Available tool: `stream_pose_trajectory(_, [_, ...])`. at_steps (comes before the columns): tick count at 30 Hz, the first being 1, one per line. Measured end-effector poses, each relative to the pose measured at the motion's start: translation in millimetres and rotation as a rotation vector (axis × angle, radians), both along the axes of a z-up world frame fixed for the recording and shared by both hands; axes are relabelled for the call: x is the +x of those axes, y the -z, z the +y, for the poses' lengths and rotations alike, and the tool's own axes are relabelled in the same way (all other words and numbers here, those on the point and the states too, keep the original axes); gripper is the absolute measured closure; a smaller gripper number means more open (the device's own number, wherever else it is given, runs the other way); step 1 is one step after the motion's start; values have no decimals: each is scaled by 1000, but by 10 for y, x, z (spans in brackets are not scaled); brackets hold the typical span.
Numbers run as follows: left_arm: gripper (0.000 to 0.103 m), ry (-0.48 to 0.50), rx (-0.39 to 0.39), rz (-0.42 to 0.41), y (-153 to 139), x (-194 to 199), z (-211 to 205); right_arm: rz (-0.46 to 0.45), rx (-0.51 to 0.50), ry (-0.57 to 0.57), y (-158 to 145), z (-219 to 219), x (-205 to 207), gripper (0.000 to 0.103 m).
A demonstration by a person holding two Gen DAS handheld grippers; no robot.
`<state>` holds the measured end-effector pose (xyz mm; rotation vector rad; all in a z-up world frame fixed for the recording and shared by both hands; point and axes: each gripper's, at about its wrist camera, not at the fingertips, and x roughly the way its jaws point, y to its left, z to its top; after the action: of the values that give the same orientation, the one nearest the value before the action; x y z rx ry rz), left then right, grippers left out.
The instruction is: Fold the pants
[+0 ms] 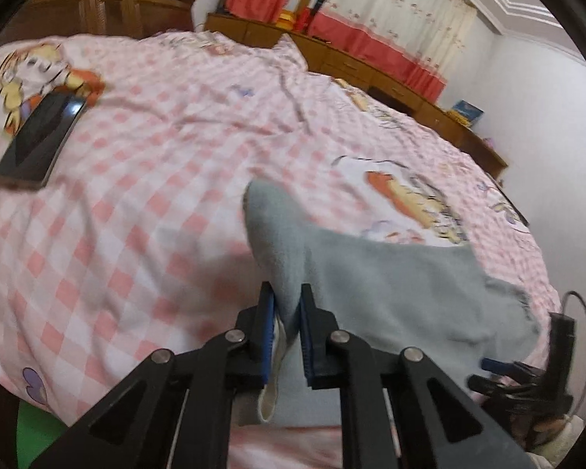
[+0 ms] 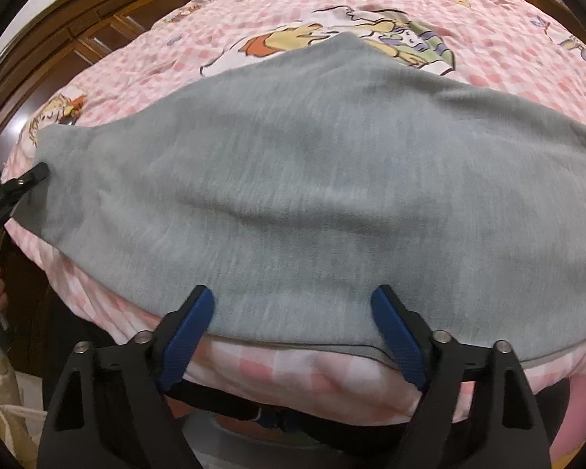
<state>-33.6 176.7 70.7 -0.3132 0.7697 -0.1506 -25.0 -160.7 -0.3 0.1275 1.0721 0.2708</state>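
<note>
Your left tool (image 1: 287, 305) is clamped on the soft grey fleece pants (image 2: 312, 179) at the bed's (image 1: 136, 179) near edge, your right tool (image 2: 293, 312) stands apart over the hem; next, close it before lifting the fold.

The grey knit fleece pants (image 2: 312, 179) lie on the pink-and-white checked cartoon-print bedsheet (image 1: 136, 179). On that sheet, well to the pants' left, lies a dark flat rectangular phone (image 1: 39, 144); behind it stand brown wooden cabinets (image 1: 355, 62).

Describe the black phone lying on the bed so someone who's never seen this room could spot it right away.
Start with the bed's pink-and-white checked cover. Look toward the side nearest the dark wooden wardrobe, away from the grey pants. The phone lies flat there beside a cartoon print: a glossy black slab, the only hard, shiny thing on the bedding.
</note>
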Motion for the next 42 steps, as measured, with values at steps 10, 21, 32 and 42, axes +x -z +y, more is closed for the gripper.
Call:
stream_pose_trajectory(10, [91,205,5,-68,-673,-99,-830,-61,48,40,-282,-263,-154,34])
stream_pose_trajectory(21, [91,272,91,102,-362,347,-2107,-48,74,84,-173,-486,-208,34])
stream_pose_trajectory(32, [91,280,188,219,171,543,-2545,-49,161,71,-53,-634,-169,34])
stream_pose_trajectory(42, [53,319,290,186,-20,368,-2670,-50,196,69,-33,-682,-166,34])
